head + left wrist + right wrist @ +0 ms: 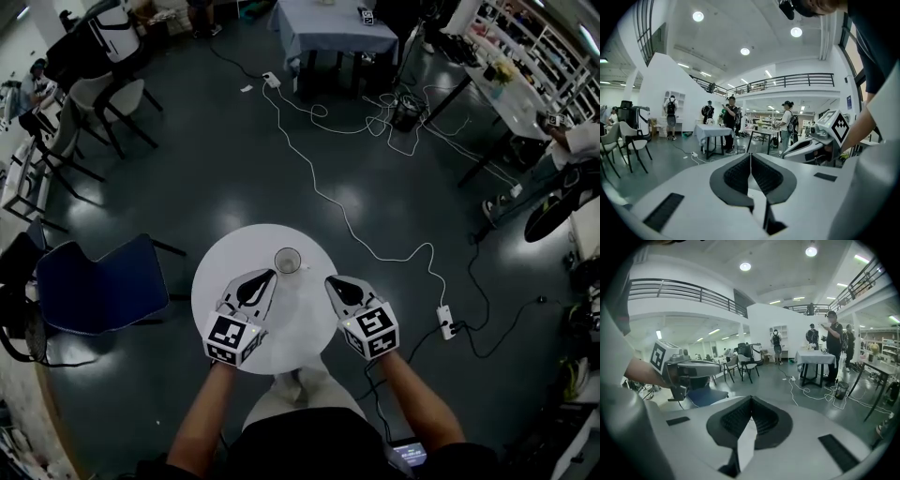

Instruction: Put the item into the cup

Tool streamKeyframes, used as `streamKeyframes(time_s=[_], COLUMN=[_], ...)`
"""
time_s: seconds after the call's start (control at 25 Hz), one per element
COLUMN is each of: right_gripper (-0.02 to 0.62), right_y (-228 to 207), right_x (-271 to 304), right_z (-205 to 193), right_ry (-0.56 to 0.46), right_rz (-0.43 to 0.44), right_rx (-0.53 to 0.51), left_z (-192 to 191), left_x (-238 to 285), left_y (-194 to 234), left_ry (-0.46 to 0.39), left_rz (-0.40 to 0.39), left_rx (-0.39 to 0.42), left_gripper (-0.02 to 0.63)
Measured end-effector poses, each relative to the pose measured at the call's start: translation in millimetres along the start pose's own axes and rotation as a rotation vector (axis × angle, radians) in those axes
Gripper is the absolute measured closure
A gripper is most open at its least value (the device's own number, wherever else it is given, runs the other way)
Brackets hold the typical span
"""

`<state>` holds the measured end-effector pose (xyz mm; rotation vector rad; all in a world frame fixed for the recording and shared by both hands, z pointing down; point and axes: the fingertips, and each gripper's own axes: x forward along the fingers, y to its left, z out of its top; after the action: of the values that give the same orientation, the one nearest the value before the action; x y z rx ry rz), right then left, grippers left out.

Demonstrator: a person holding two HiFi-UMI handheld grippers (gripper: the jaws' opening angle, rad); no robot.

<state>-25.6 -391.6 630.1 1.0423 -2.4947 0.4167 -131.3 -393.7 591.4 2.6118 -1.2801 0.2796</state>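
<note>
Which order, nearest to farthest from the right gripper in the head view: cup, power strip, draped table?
1. Cup, on the round table, just left of the right gripper.
2. Power strip, on the floor to its right.
3. Draped table, across the room, top of view.

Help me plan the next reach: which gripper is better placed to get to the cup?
Left, marginally. The left gripper and right gripper are both shut and empty, flanking the cup on the table; the left's tips look slightly nearer it.
</note>
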Motion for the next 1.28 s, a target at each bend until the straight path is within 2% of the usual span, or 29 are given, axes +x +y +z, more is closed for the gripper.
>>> streamKeyframes(time_s=[0.44, 0.68, 0.84, 1.28], right_gripper=[0.580, 0.580, 0.580, 0.580], right_y=[38.9, 75.0, 93.8, 150.2], right_x=[-22.1, -39.9, -47.9, -63.6], right_z=[72.2, 91.4, 103.2, 109.9], right_ry=[-0.105, -0.152, -0.188, -0.198], right_rz=[-0.039, -0.057, -0.068, -0.074], right_rx=[-0.049, -0.060, -0.072, -0.111], left_z=[46.1, 53.2, 61.2, 63.4], left_x=[-69.3, -118.1, -140.7, -185.0], left_y=[0.9, -0.8, 0.7, -12.0], left_ry=[-0.082, -0.114, -0.140, -0.165], left_rz=[0.005, 0.010, 0.016, -0.021], left_rx=[-0.002, -0.016, -0.056, -0.091], left_gripper=[0.589, 0.589, 0.589, 0.589])
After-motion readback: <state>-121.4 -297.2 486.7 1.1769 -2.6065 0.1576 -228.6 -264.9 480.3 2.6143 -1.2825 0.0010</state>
